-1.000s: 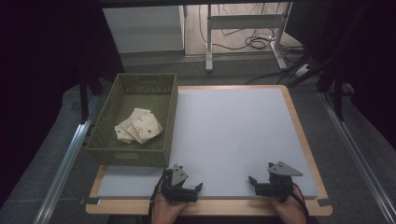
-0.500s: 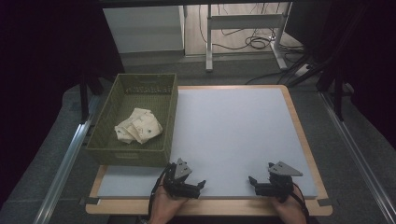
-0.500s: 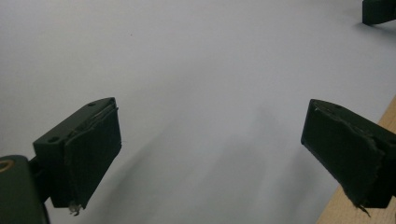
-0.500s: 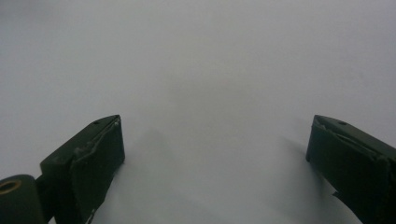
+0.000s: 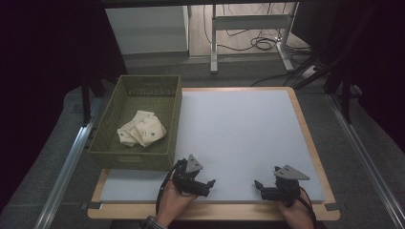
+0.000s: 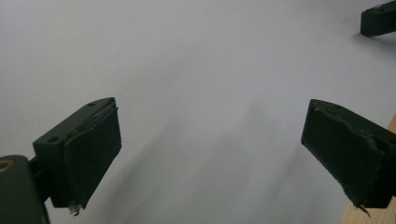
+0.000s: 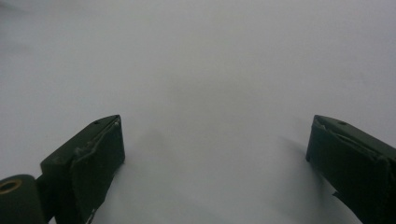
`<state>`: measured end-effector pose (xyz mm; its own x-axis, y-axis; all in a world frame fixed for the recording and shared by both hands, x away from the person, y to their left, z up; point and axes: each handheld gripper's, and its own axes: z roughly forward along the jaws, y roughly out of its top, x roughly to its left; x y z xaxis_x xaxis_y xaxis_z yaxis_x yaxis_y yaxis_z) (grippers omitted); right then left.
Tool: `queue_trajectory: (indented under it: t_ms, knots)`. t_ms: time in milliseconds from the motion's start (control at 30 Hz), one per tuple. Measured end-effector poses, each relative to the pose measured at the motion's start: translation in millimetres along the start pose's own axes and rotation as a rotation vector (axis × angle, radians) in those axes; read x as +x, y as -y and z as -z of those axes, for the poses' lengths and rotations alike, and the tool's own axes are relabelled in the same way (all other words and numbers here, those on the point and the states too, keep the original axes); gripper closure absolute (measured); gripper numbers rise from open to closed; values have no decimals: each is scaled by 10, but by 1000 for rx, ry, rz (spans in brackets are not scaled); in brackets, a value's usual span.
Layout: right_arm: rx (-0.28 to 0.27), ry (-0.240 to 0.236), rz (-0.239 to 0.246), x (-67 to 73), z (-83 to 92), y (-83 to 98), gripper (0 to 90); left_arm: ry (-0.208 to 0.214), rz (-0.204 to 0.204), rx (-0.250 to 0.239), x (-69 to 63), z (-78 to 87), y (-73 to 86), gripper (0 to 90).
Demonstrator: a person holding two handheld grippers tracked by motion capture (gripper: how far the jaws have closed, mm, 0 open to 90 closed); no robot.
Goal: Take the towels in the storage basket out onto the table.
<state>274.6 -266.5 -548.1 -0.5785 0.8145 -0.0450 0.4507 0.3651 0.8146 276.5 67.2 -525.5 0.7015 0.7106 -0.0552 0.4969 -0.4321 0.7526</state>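
— Since a second ago, what has moved?

— Only my left gripper (image 5: 208, 182): it has swung toward the middle of the board and tilted, so its tips now point at my right gripper (image 5: 257, 184). The right one has kept its place near the front edge.

— Going left to right, what can you make out?

— Far left, the green basket (image 5: 173, 119) stands against the board's left side, with the crumpled cloth (image 5: 142, 129) lying inside it, well apart from both my claws. The cloth's small print is too fine to read, and its folds hide its underside. Next, my left claw: jaws spread wide, nothing between them. In the left gripper view a dark tip of the other claw is cut off at the top corner. Then my right claw, likewise spread wide and holding nothing.

— And the room to move?

— The white board (image 5: 239, 129) lies bare ahead of both claws up to its wooden rim (image 5: 305, 129). My wrists are cut off at the bottom of the high view.
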Motion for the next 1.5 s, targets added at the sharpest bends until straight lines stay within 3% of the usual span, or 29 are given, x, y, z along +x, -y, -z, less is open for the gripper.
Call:
queue_trajectory:
  t_ms: [367, 1267, 1500]
  knots:
    - [-1, -5, 1, -4, 1, 1, 45, 42, 22, -1, 93, -53, -200, 51]
    - [-1, -10, 5, -13, 5, 3, 45, 79, 5, 10, 248, -160, -698, 56]
    - [-2, -11, 6, -15, 5, 4, 46, 95, 23, -6, 323, -130, -843, 58]
